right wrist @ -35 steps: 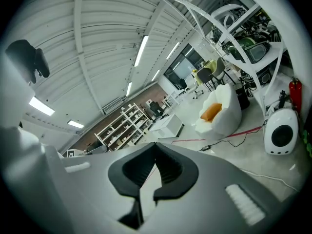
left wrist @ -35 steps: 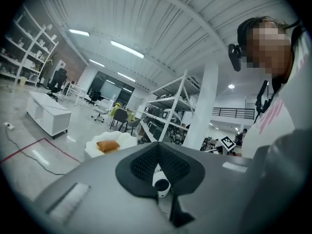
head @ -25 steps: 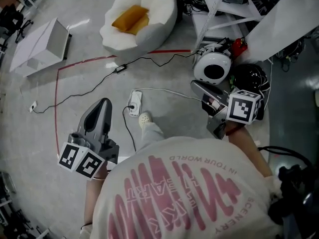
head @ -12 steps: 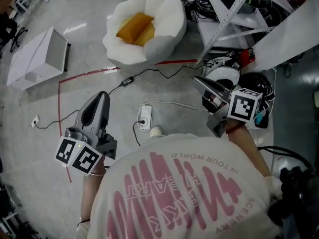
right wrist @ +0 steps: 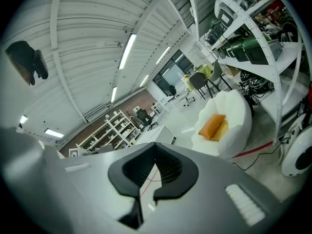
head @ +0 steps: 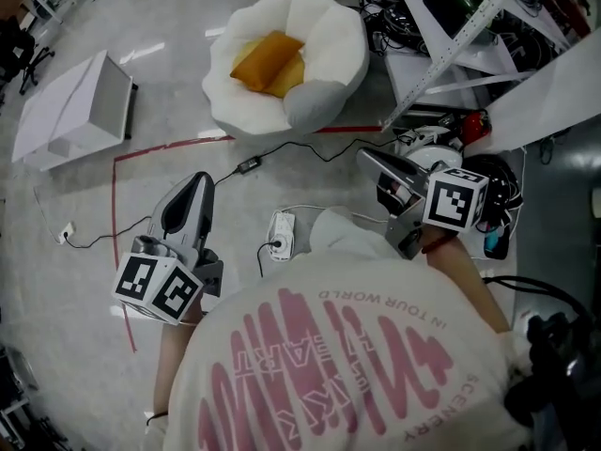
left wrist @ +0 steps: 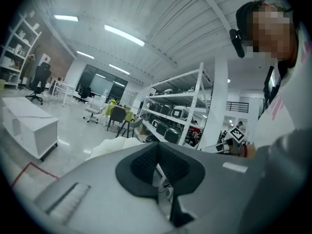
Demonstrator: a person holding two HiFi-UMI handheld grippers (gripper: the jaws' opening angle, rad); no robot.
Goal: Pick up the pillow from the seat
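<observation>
An orange pillow (head: 269, 62) lies in the hollow of a white petal-shaped seat (head: 329, 83) on the floor ahead of me. In the right gripper view the pillow (right wrist: 215, 126) and seat (right wrist: 236, 112) show well beyond the jaws. My left gripper (head: 197, 184) is held low at the left, shut and empty, pointing towards the seat. My right gripper (head: 368, 158) is held at the right, also shut with nothing in it. Both are well short of the seat. In the left gripper view (left wrist: 157, 152) only the seat's white edge (left wrist: 109, 145) shows past the closed jaws.
A white cabinet (head: 70, 101) stands at the left. A red tape line (head: 117, 205), a black cable and a white power strip (head: 281, 234) lie on the floor between me and the seat. A metal rack (head: 470, 26) and a white round device (head: 430, 147) crowd the right.
The person has stepped forward: the seat and pillow have slid lower and nearer in the head view. Both grippers stay shut and keep much the same place.
</observation>
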